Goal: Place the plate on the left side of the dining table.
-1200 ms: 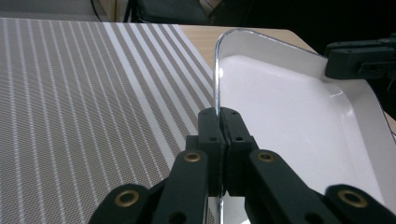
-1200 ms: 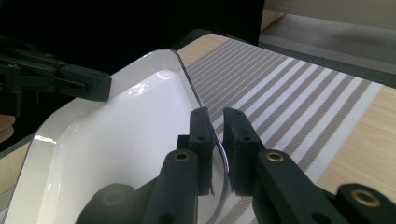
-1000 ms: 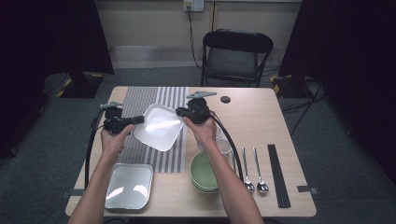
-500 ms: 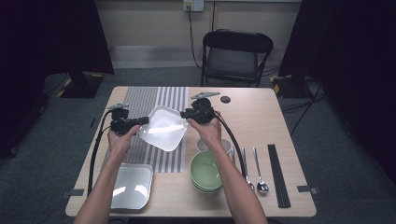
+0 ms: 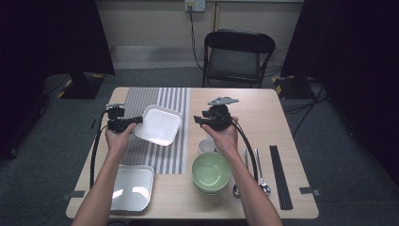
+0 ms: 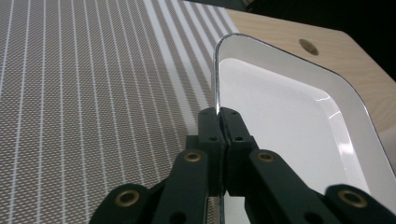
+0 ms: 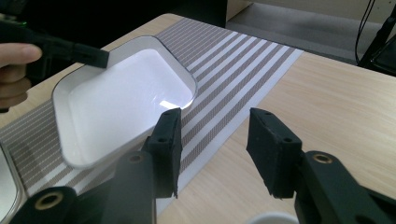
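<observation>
White cup (image 7: 273,218) cropped at bottom edge; steel tray (image 7: 5,186) cropped at left.

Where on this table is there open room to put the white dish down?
Free: the striped mat beyond the white dish, and the bare wood between mat and far right corner, past the right gripper. Crowded: the near right, with green bowls, small cup, spoons and black chopsticks; the metal tray fills near left.

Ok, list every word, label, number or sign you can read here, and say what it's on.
None can be read. The white tray, the striped mat, the green bowl, the metal tray and both grippers, left and right, carry no visible text. The wall outlet is too small to tell.
</observation>
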A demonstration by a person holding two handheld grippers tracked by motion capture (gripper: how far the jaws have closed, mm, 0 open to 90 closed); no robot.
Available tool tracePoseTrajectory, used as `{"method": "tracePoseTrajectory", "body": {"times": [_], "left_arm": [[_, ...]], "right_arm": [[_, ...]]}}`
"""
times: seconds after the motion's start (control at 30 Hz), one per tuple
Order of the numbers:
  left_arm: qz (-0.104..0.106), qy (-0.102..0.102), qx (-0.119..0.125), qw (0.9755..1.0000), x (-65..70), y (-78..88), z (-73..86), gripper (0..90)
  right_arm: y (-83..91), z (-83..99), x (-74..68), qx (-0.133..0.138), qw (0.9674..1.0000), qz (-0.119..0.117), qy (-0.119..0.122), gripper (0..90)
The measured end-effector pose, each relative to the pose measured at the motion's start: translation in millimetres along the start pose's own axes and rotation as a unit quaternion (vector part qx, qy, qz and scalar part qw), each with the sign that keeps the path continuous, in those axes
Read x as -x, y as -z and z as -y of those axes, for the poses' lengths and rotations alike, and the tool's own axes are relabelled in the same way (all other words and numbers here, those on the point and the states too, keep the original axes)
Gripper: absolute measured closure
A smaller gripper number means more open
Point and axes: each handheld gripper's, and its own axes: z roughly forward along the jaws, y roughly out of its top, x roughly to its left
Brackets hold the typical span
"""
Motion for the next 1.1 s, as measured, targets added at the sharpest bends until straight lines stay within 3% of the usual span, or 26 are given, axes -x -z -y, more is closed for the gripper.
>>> {"method": "tracePoseTrajectory", "body": {"times": [0.3,0.43,0.47,0.5,0.6,0.67,0.97,1.07,1.1], "left_arm": [[-0.032,0.051,-0.007,0.9982,-23.2,-16.7,2.0,88.7],[-0.035,0.073,-0.013,0.9966,-31.0,-22.5,5.7,88.7],[-0.035,0.073,-0.013,0.9966,-31.0,-22.5,5.7,88.7],[-0.053,0.061,-0.015,0.9967,-32.1,-22.9,5.9,88.7],[-0.056,0.063,-0.020,0.9963,-33.7,-23.9,6.9,88.7],[-0.076,0.063,-0.026,0.9948,-33.3,-28.2,10.3,88.6],[-0.103,0.094,-0.018,0.9901,-29.6,-36.0,13.0,88.7],[-0.108,0.099,-0.019,0.9891,-29.1,-38.8,14.9,88.7],[-0.120,0.093,-0.016,0.9883,-28.3,-41.1,16.4,88.7]], "right_arm": [[30.1,24.3,7.7,-0.006,1.0000,0.000,0.005,50.3],[41.5,38.5,12.0,-0.005,1.0000,0.003,0.000,48.8],[44.5,41.8,13.4,-0.004,1.0000,0.005,-0.001,48.6],[48.9,46.5,15.4,-0.003,1.0000,0.006,-0.003,48.0],[53.2,52.5,18.2,-0.007,0.9999,0.009,-0.010,47.0],[58.6,61.1,21.9,-0.012,0.9997,0.015,-0.014,46.2],[71.8,72.2,16.9,-0.021,0.9995,0.025,0.003,44.5],[75.6,76.7,20.6,-0.023,0.9993,0.028,-0.004,41.8],[77.1,78.7,22.1,-0.027,0.9991,0.032,-0.008,41.1]]}}
